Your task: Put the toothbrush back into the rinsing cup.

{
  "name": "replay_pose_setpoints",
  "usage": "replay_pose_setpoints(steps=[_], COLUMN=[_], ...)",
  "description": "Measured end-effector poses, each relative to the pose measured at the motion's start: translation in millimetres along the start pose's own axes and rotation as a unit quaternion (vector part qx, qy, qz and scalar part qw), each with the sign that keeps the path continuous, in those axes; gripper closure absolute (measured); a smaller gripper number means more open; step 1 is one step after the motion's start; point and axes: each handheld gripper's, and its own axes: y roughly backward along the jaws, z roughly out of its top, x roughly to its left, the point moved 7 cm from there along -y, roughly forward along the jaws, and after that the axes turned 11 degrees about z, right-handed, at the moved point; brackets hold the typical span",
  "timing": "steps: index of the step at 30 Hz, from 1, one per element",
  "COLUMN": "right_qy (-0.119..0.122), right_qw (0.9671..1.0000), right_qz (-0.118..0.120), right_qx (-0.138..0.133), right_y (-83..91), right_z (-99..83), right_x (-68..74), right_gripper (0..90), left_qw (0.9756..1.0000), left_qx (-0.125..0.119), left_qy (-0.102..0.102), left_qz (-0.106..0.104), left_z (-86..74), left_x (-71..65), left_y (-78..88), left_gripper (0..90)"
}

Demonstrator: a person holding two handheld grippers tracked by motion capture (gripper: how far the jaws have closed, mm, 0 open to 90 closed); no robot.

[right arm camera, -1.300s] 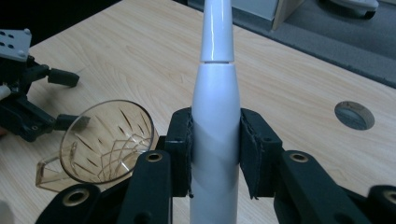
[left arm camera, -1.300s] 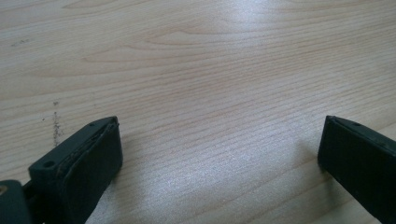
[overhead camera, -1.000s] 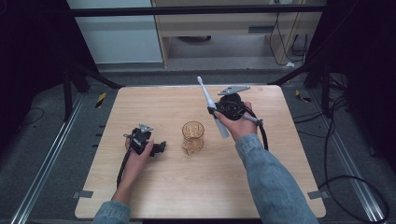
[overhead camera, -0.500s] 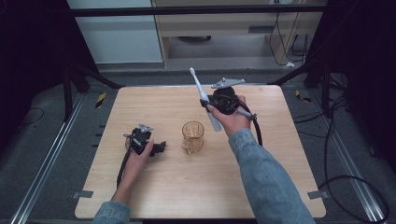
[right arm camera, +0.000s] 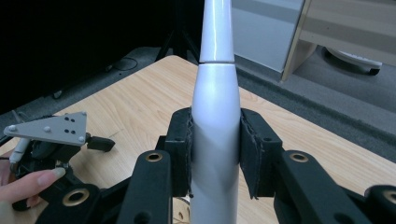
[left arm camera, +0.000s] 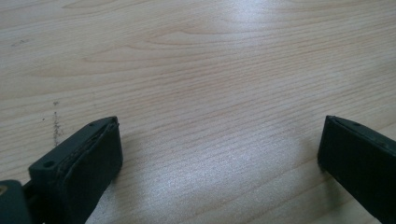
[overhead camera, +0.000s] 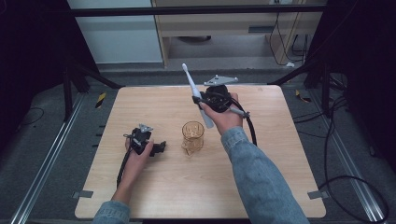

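Pale wood surface (overhead camera: pixel 154 196) carried an amber glass cup (overhead camera: pixel 193 135) near its middle. Just beyond it, the right tool (overhead camera: pixel 205 99) clenched a white toothbrush (overhead camera: pixel 196 93), head tilted up, likely for standing in the cup. Left tool (overhead camera: pixel 159 148) rested released, at the left.

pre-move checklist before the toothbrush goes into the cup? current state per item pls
1. Grip: right gripper shut on the electric toothbrush, pads on both sides of its handle. ok
2. Brush attitude: head end up and tilted away in the high view, base end down near the cup. ok
3. Cup: upright on the table, mouth open. ok
4. Cup contents: glass looks empty, but not certain. cannot tell
5. Alignment: brush base sits beside and beyond the cup rim, not over the mouth. not ok
6. Left gripper: open, resting on the table left of the cup, apart from it. ok
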Motion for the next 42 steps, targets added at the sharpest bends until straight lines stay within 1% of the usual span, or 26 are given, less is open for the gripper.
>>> replay_pose_setpoints(steps=[4,17,23,30,31,32,35,38,42], right_qy=[-0.001,0.001,0.001,0.000,0.000,0.000,-0.002,-0.006,-0.005], right_qw=[1.0000,0.9999,0.9998,0.9996,0.9996,0.9996,0.9995,0.9994,0.9994], right_qz=[0.001,0.007,0.013,0.023,0.024,0.024,0.029,0.031,0.033], right_qx=[-0.006,-0.013,-0.016,-0.014,-0.015,-0.015,-0.011,-0.010,0.000], right_y=[-2.2,-8.0,-16.1,-28.0,-31.8,-31.8,-39.3,-42.9,-50.6], right_z=[2.4,3.3,2.7,-1.2,-2.7,-2.7,-8.0,-11.4,-20.2], right_x=[1.8,7.1,12.2,16.8,17.4,17.4,19.1,19.7,20.0], right_gripper=[66.8,66.8,66.8,66.8,66.8,66.8,66.8,66.8,66.8], left_qw=[1.0000,1.0000,1.0000,1.0000,1.0000,1.0000,1.0000,1.0000,1.0000], left_qx=[0.000,0.000,0.000,0.000,0.000,0.000,0.001,0.001,0.001], left_qy=[0.000,0.001,0.001,0.000,0.000,0.000,0.001,0.001,0.002], left_qz=[0.000,0.000,0.000,0.000,0.000,0.000,0.000,0.000,0.000], left_z=[0.0,0.0,0.0,-0.1,-0.1,-0.1,-0.1,-0.1,-0.1], left_x=[0.0,-0.1,-0.1,-0.1,-0.1,-0.1,-0.1,-0.2,-0.3], left_y=[0.0,0.0,0.0,0.1,0.1,0.1,0.1,0.1,0.1], left_gripper=[0.0,0.0,0.0,0.0,0.0,0.0,0.0,0.0,0.0])
